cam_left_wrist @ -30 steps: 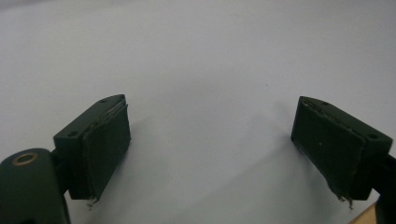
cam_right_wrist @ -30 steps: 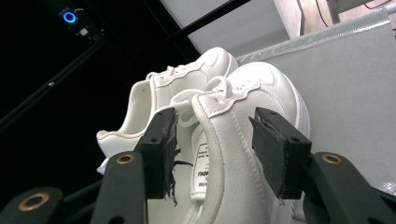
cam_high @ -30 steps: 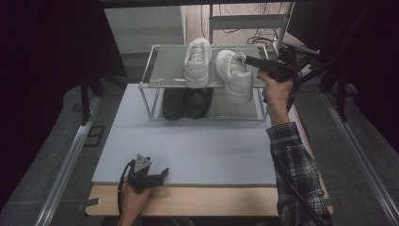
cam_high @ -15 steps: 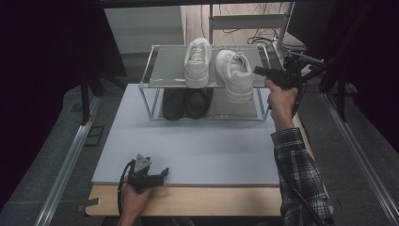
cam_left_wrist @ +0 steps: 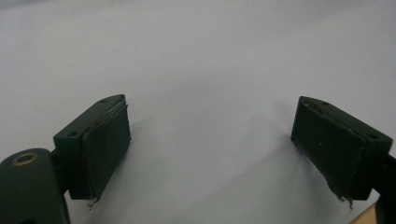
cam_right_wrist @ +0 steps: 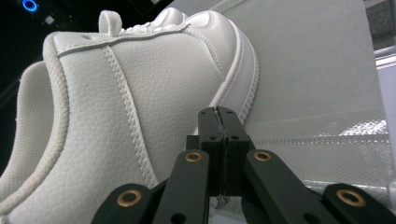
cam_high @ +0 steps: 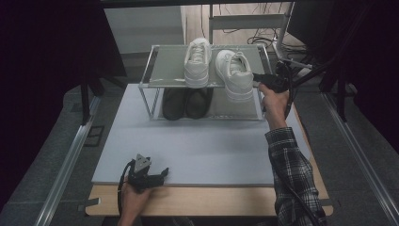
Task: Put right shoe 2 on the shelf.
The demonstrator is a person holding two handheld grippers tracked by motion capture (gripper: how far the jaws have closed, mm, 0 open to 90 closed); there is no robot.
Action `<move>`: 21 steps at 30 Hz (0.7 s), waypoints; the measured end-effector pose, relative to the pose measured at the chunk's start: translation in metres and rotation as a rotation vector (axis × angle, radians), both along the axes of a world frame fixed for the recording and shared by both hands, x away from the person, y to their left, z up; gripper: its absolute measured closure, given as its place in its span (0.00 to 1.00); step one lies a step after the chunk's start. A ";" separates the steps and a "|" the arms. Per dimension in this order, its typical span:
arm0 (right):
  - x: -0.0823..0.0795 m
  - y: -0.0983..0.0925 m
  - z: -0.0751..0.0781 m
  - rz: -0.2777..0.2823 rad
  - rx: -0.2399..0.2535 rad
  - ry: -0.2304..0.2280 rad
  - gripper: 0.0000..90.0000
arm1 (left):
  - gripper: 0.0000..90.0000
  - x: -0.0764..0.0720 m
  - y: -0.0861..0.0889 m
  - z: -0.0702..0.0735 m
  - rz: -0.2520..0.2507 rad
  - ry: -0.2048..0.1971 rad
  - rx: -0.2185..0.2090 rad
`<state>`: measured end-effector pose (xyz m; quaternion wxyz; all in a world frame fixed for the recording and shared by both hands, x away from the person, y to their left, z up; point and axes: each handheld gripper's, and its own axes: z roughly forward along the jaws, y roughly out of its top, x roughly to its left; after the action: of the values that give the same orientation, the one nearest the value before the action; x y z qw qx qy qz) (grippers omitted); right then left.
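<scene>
right gripper (cam_high: pixel 259 77) reaching level at white sneaker (cam_high: pixel 234 75) heel on rack (cam_high: pixel 164 63), fingers pressing together empty, left gripper (cam_high: pixel 153 175) resting on surface (cam_high: pixel 211 146), fingers spreading wide

On the counter (cam_high: pixel 202 150) before you stands a rack (cam_high: pixel 155 66). Two sneakers (cam_high: pixel 197 61) sit side by side on its top shelf, two shoes (cam_high: pixel 186 103) beneath. Your right tool (cam_high: pixel 258 77) lies just beside the right sneaker (cam_high: pixel 234 75); your left tool (cam_high: pixel 157 173) rests at the counter's near edge.
</scene>
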<state>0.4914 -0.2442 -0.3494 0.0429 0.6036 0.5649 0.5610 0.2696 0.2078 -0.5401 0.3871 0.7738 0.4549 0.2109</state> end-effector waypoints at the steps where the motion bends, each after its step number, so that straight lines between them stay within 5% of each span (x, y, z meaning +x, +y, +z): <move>1: 0.000 0.000 0.000 -0.001 -0.002 0.006 1.00 | 0.13 0.000 0.000 0.000 0.000 0.000 0.000; 15: 0.007 0.026 0.001 0.000 -0.025 0.005 1.00 | 0.13 0.000 0.000 0.000 0.000 -0.003 0.000; 21: 0.003 0.023 0.002 0.017 -0.023 -0.008 0.99 | 0.13 0.000 0.000 0.000 -0.001 -0.003 0.000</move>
<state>0.4940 -0.2208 -0.3470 0.0474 0.5960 0.5764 0.5571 0.2697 0.2079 -0.5402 0.3879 0.7736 0.4542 0.2118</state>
